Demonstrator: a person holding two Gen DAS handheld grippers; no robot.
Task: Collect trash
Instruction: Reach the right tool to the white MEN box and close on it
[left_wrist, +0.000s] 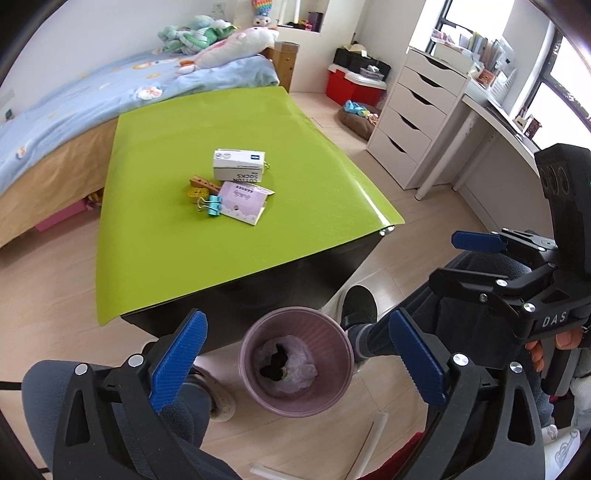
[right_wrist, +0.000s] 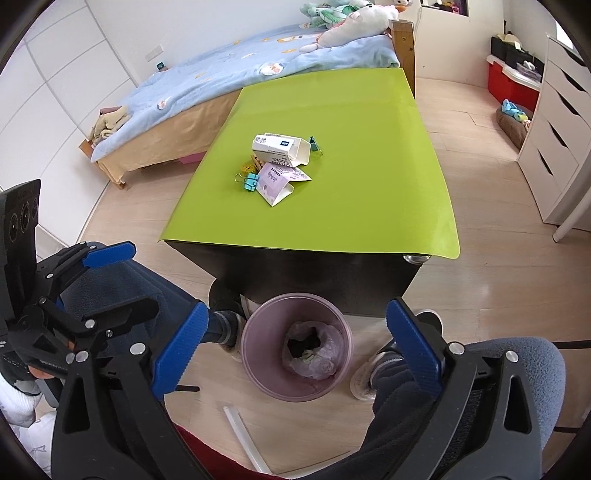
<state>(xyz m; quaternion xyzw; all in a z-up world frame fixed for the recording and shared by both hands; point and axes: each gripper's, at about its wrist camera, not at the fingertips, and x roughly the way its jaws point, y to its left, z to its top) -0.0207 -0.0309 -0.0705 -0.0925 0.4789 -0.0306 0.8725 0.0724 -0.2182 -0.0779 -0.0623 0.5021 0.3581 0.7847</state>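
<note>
Left wrist view: my left tool (left_wrist: 297, 363) and right tool (right_wrist: 295, 352) hang with fingers apart, empty, above the bin (left_wrist: 295, 400) on the floor. Trash, a white box (left_wrist: 239, 164) and pink card (left_wrist: 246, 201), lies mid-desk (left_wrist: 155, 236) among clips (left_wrist: 210, 205); my knees crowd the bin.

Black gripper frames, ribbed blue fingers (left_wrist: 179, 360), silver screws, "DAS" lettering

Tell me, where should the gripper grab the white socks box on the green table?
Probably across the white socks box's two long flat sides, coming down from above. It lies on its side, its open end facing right in the right wrist view, so squeezing there might crush it.
</note>
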